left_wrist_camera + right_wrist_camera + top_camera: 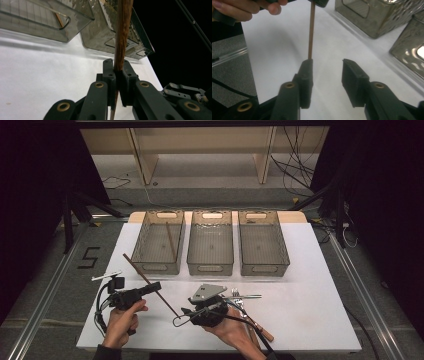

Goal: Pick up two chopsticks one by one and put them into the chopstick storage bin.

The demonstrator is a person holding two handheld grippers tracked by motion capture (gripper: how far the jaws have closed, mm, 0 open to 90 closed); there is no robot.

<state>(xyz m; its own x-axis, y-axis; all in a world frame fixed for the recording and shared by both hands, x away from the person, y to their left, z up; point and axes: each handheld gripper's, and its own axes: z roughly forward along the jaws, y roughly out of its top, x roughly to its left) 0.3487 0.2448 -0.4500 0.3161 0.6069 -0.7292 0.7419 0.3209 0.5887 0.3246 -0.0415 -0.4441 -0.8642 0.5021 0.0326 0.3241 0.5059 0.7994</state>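
Chopstick (pixel 150 285), brown wood: pinched mid-length by left gripper (pixel 156 287), long axis slanting up-left toward left basket (pixel 159 242), lower end at right gripper (pixel 183 316), whose jaws stand spread, releasing it. Left hand (pixel 121 320) nearer basket. Surface: white table (pixel 310 310); dark room.

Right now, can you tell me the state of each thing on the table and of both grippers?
Left gripper: shut on the wooden chopstick.
Wooden chopstick: held off the table, tilted.
Right gripper: open, holding nothing; the chopstick's end is beside one jaw.
Left bin: upright, holds one chopstick.
Middle bin: upright, looks empty.
Right bin: upright, looks empty.
Fork: lying flat on the table.
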